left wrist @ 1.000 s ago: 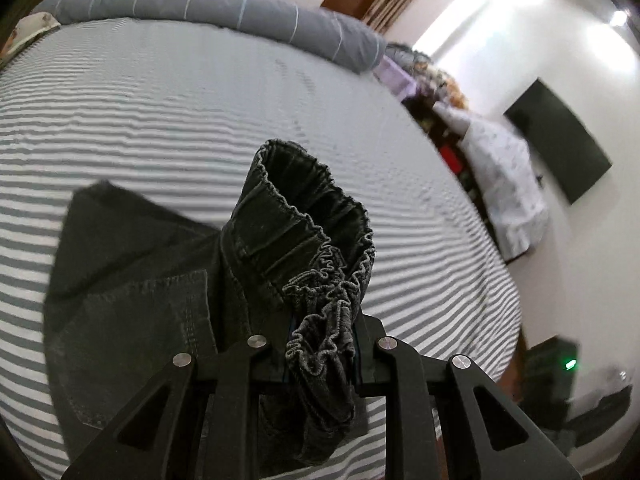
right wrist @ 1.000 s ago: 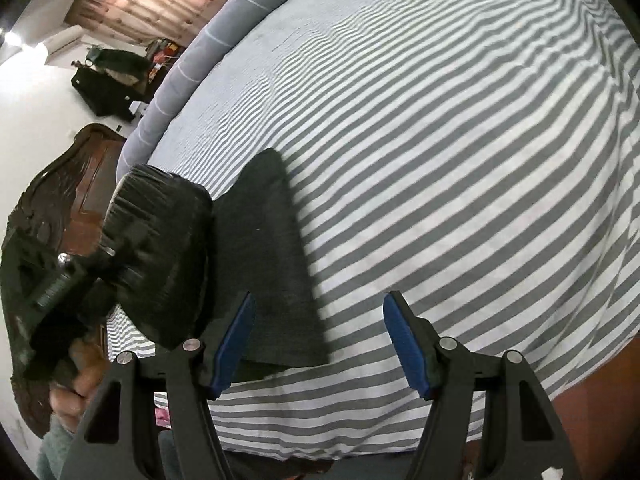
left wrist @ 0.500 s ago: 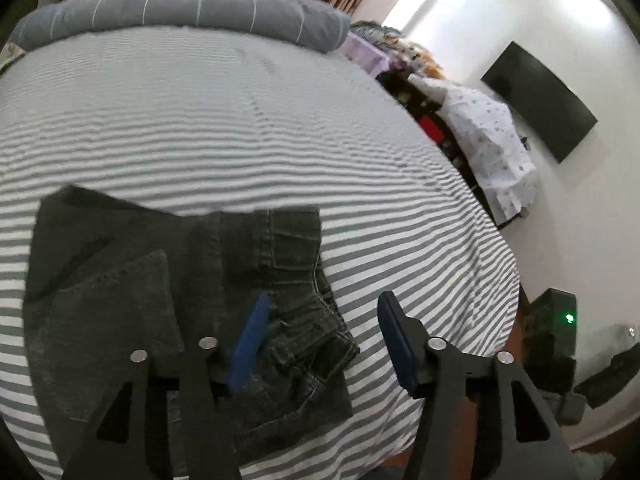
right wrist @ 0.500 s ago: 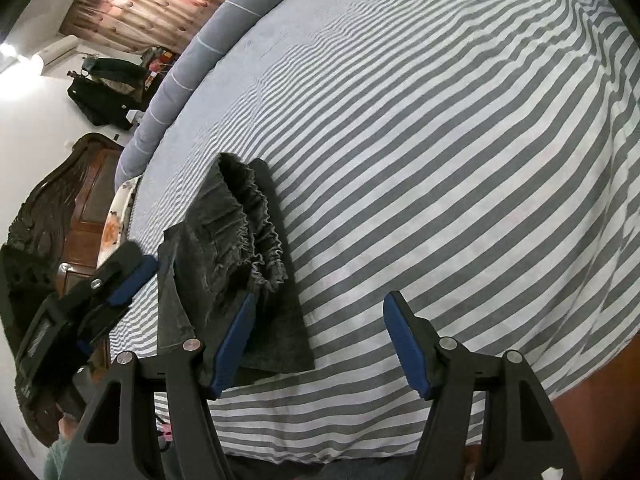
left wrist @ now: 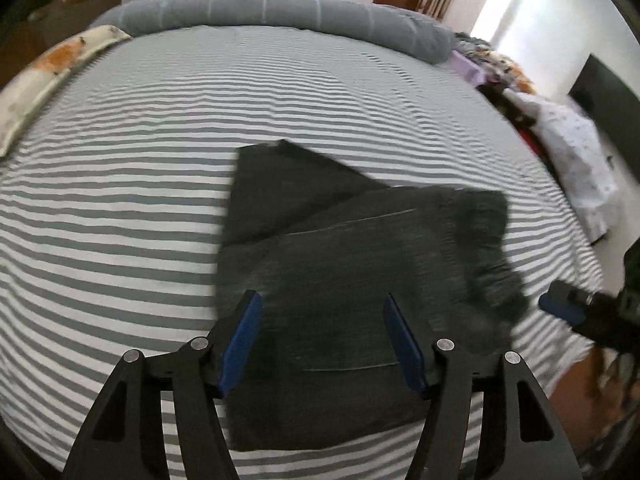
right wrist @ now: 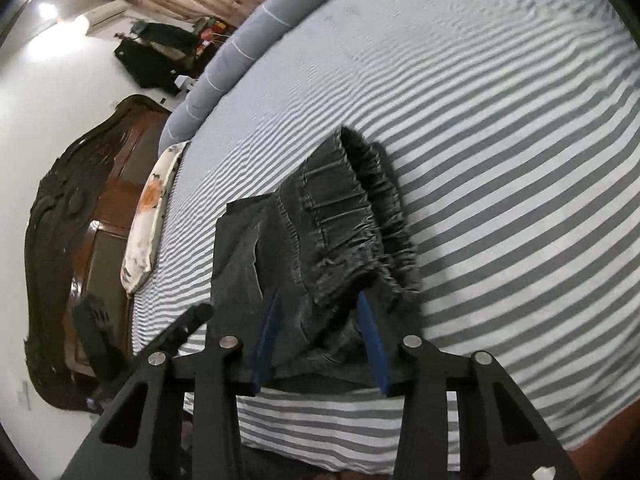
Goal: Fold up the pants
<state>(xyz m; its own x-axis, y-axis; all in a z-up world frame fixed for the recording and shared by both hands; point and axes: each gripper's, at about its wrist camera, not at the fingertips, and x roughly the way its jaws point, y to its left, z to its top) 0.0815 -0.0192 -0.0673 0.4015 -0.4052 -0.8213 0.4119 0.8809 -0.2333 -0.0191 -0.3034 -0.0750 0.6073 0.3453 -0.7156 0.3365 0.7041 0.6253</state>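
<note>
Your left gripper point(left wrist: 322, 340) has let go of the waistband and now hovers open above the pants point(left wrist: 344, 280), which lie folded near the bed's point(left wrist: 120, 208) front edge. Your right gripper point(right wrist: 318, 340), half open, now straddles the bunched waistband point(right wrist: 352, 216); flatten it next.

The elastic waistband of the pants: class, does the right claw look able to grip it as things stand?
Probably yes: the right claw is open, its fingers straddling the bunched waistband, with nothing between them.
</note>
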